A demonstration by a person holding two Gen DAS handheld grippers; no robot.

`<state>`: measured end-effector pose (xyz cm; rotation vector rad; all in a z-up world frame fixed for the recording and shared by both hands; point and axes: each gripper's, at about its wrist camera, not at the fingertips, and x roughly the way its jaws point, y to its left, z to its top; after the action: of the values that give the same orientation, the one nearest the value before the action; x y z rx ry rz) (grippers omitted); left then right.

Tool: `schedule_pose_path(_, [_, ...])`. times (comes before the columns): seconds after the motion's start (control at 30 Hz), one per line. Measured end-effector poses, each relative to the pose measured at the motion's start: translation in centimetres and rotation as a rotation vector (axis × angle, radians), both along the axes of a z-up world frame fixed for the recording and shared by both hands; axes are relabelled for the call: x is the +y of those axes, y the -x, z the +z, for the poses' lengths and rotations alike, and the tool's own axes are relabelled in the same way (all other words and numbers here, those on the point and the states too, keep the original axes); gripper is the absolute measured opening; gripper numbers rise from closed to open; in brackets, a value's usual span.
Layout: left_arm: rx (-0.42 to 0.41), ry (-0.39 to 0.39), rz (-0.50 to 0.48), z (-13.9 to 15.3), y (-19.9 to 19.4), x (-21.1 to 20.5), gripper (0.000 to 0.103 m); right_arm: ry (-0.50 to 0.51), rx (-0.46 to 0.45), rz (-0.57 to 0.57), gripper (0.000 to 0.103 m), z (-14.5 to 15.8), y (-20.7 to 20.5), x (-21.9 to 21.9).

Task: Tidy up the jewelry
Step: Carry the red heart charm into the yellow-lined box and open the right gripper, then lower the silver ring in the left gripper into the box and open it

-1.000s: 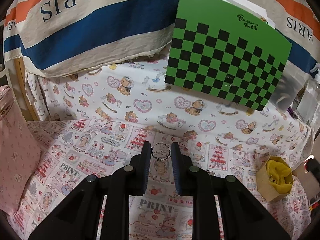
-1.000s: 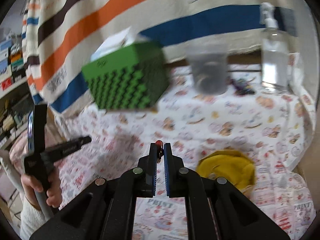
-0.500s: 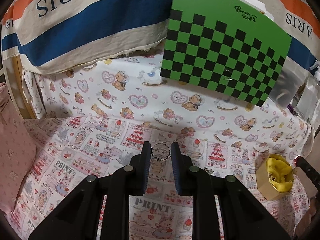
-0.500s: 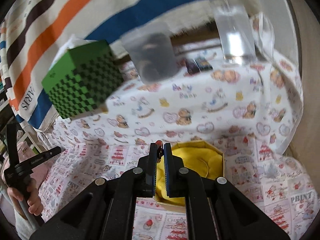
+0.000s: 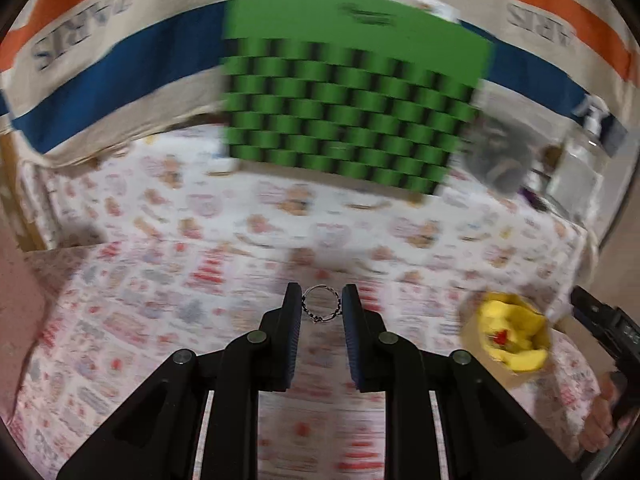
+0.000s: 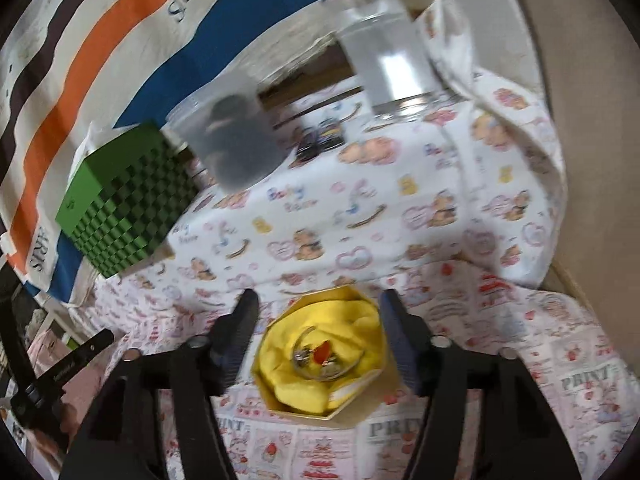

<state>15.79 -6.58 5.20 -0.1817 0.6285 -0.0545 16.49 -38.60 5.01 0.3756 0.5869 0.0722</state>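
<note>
- Left wrist view, blurred, is filled mostly by a printed tablecloth (image 5: 200, 280), with a striped fabric (image 5: 120, 60) across the top of the frame.
- Upper centre there, a green checkered box (image 5: 344, 108) stands on the cloth; what it holds cannot be seen.
- Right wrist view shows a clear bottle (image 6: 384, 48) at the top and a cloudy plastic cup (image 6: 232, 140) left of it, with something dark inside.
- Lower centre of that view sits a hexagonal box (image 6: 320, 412) lined with yellow cloth (image 6: 288, 360); a small red jewel (image 6: 322, 356) and silvery pieces lie in the lining.
- Straddling that box, the right gripper (image 6: 318, 308) has just been opening; nothing is between its jaws.
- Bottom centre of the left view, the left gripper (image 5: 321, 306) pinches a beaded ring (image 5: 321, 309) by its sides.
</note>
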Motion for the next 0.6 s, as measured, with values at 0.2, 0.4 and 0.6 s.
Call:
schedule_pose_path(0.2, [0.001,-0.034,-0.100,0.7,-0.9,-5.9,0.020,0.006,0.043,-0.054,0.076,-0.5,-0.3,-1.7])
schedule_pose_path(0.4, [0.047,-0.015,-0.168,0.2,-2.7,-10.6,0.020,0.003,0.091,-0.108,0.079,-1.3,-0.5,-3.2])
schedule_pose_path(0.6, [0.084,0.003,-0.282,0.0,-3.7,-15.0,0.020,-0.026,0.098,-0.157,0.080,-1.3,-0.3,-4.5])
